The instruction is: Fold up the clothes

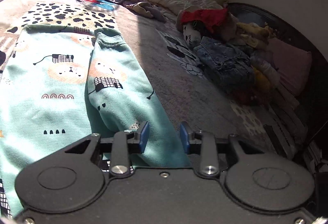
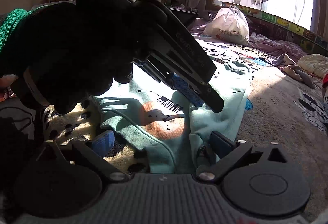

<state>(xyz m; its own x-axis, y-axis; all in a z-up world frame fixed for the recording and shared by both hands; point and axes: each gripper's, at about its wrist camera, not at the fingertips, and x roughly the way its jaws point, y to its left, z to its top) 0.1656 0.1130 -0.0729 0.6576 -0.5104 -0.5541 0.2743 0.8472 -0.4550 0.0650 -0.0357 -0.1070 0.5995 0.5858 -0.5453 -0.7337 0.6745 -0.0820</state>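
**Fingers Spread Over Mint Pyjamas on Sunlit Bed**

Fingers of both grippers stand apart, holding nothing. Left gripper (image 1: 164, 137) straddles the near end of a folded-in sleeve on the mint printed pyjama top (image 1: 47, 84), spread flat on the spotted blanket (image 1: 67, 13). Right gripper (image 2: 162, 142) gapes wide over the top's bunched near edge. A heap of unfolded clothes (image 1: 231, 58) waits far right, a white plastic bag (image 2: 229, 26) beyond. Closing on one layer only could drag the fold askew.

Mint pajama top (image 2: 164, 121) partly behind gloved hand (image 2: 67, 56) (lower edge cropped)
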